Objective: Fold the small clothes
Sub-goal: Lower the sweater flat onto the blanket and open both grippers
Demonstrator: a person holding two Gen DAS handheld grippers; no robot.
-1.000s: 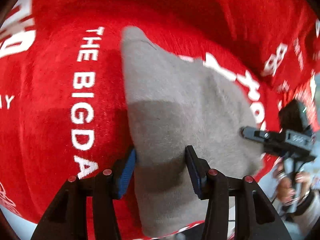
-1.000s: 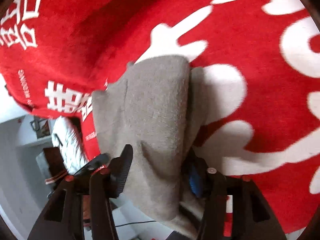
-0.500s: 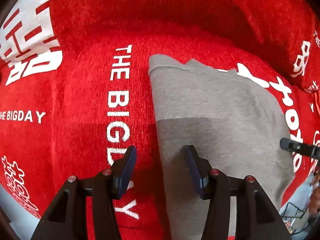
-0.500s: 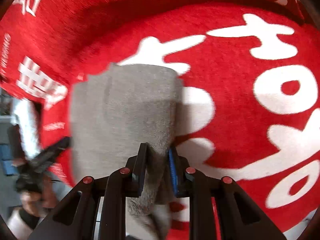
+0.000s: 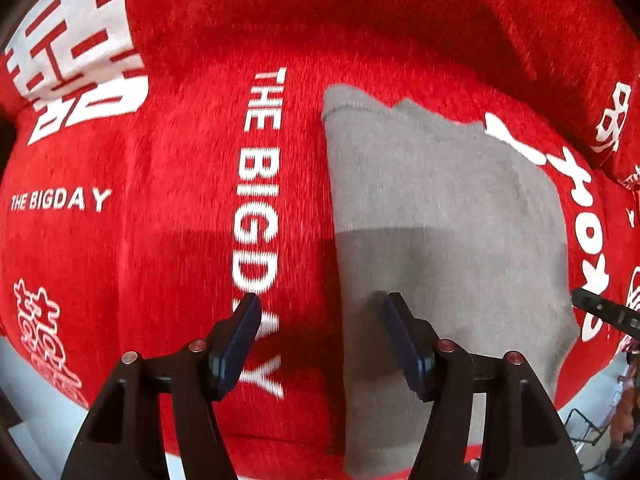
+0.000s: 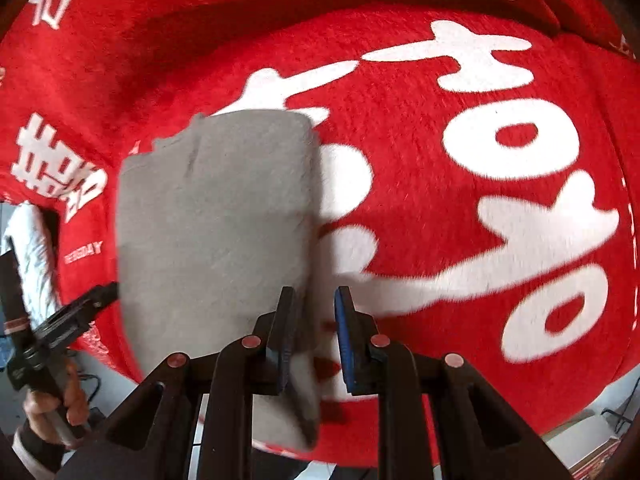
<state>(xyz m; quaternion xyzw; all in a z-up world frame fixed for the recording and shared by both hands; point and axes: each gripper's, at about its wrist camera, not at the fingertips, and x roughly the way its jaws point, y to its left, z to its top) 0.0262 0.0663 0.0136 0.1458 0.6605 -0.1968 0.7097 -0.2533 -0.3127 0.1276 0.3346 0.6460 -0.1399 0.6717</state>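
Partly blurred, grey garment point(image 5: 440, 208) leaves frame.

A red plush blanket point(image 5: 168, 248) with white lettering point(image 5: 256, 184) covers the surface.

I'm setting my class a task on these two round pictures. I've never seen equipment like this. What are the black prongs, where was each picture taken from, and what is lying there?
There is no robot here. A person holds a two-finger tool in each hand, and each tool has a wide-angle camera looking along its fingers, which is why the pictures bulge.

One picture looks down from the left gripper. Its jaws are opening and pinch nothing.

The other looks down from the right gripper. Its fingers stand close together with the edge of the cloth between them, though a firm grip cannot be confirmed.

A folded grey cloth lies on a red blanket with white lettering. At the left edge of the right-hand view, a hand holds the other tool.
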